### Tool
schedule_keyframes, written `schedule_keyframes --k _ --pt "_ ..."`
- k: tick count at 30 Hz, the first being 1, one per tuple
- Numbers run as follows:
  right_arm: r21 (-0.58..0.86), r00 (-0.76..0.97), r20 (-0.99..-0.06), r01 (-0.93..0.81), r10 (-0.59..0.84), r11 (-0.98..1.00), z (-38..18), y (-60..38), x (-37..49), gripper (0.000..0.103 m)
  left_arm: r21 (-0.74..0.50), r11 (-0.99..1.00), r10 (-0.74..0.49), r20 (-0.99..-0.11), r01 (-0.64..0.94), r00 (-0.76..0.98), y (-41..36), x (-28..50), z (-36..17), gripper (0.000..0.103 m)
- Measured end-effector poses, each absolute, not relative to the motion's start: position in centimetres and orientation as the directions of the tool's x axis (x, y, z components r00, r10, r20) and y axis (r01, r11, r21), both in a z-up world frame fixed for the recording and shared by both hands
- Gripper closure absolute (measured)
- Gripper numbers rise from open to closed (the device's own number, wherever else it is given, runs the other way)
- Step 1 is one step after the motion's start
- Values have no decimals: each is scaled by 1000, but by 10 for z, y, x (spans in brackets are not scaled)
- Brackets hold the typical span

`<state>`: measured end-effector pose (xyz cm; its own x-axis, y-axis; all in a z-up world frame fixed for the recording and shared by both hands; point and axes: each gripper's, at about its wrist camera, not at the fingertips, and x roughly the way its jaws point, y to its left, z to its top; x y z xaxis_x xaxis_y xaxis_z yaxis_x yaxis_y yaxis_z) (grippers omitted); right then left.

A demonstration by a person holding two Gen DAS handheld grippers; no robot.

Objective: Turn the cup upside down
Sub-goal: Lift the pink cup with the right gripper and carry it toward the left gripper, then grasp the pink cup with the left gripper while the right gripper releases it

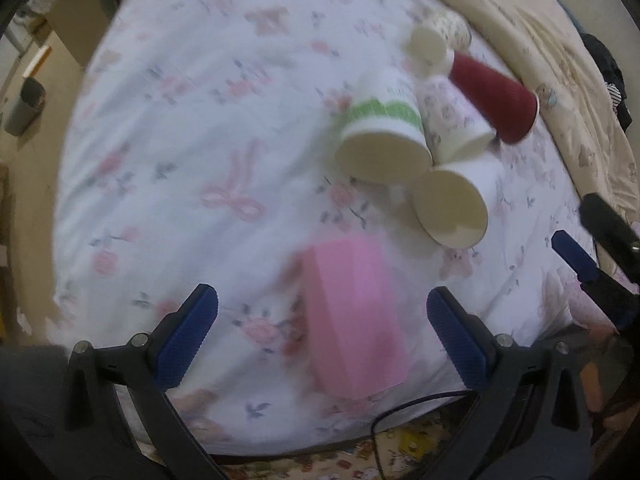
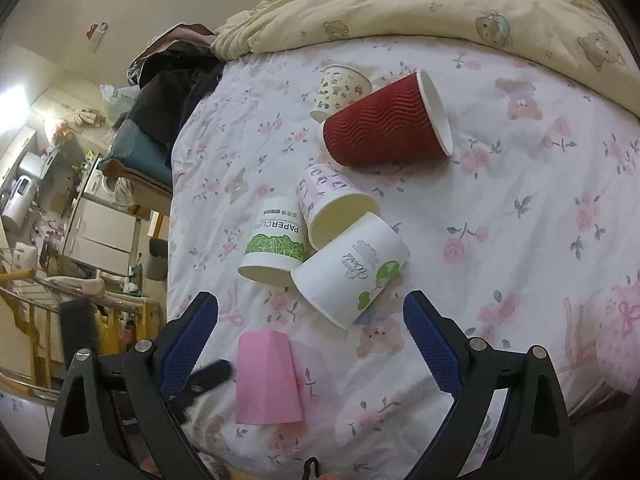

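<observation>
A pink cup [image 1: 354, 320] [image 2: 266, 378] stands mouth down on the floral bed sheet [image 1: 200, 140] [image 2: 500, 200], nearest both grippers. Beyond it several paper cups lie on their sides: a green-banded one [image 1: 380, 132] [image 2: 276, 240], a plain white one [image 1: 450, 208] [image 2: 352, 268], a pink-patterned one [image 1: 452, 120] [image 2: 332, 204], a red ribbed one [image 1: 494, 96] [image 2: 384, 124] and a small patterned one [image 1: 444, 30] [image 2: 340, 88]. My left gripper [image 1: 322, 310] is open and empty, straddling the pink cup. My right gripper [image 2: 310, 316] is open and empty, above the pink cup's far end; it also shows at the right of the left wrist view [image 1: 576, 258].
A cream bear-print quilt [image 1: 540, 40] [image 2: 440, 0] is bunched along the far side of the bed. Dark clothes [image 2: 172, 80] lie at the bed's corner. Beyond the bed edge are a grey bin [image 1: 24, 108], cabinets [image 2: 100, 224] and a wooden rack [image 2: 28, 304].
</observation>
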<state>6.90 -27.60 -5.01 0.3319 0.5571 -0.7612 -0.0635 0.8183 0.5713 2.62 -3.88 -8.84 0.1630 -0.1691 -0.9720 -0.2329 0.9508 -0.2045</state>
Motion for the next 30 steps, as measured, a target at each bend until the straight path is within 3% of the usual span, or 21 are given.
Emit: schedule_keyframes --k 2,11,13,15,18,20,30 --pt "585 333 -754 -51 566 809 -50 -279 70 7 -228 945 -203 -971 -236 125 -46 31 -98 11" --pt "618 321 -737 -35 595 785 -53 -281 73 7 -198 959 -183 -979 -204 87 -69 46 -114 20" --pt "620 321 -736 -33 596 784 -53 -281 73 7 -182 964 -171 -982 -191 75 -73 49 -118 31" --pt "624 320 -733 -35 600 781 -52 -281 72 7 -167 969 -158 -985 -181 66 -75 51 -121 33" --pt "615 323 -736 -45 594 787 -51 -280 71 7 -149 975 -142 -988 -163 56 -78 53 -121 47" --pt "614 324 -738 -44 593 788 -52 -280 70 7 -153 974 -148 -988 -164 44 -77 54 -121 50" --pt "593 307 -752 -72 583 802 -52 -271 68 7 -228 963 -205 -966 -146 159 -47 42 -73 52"
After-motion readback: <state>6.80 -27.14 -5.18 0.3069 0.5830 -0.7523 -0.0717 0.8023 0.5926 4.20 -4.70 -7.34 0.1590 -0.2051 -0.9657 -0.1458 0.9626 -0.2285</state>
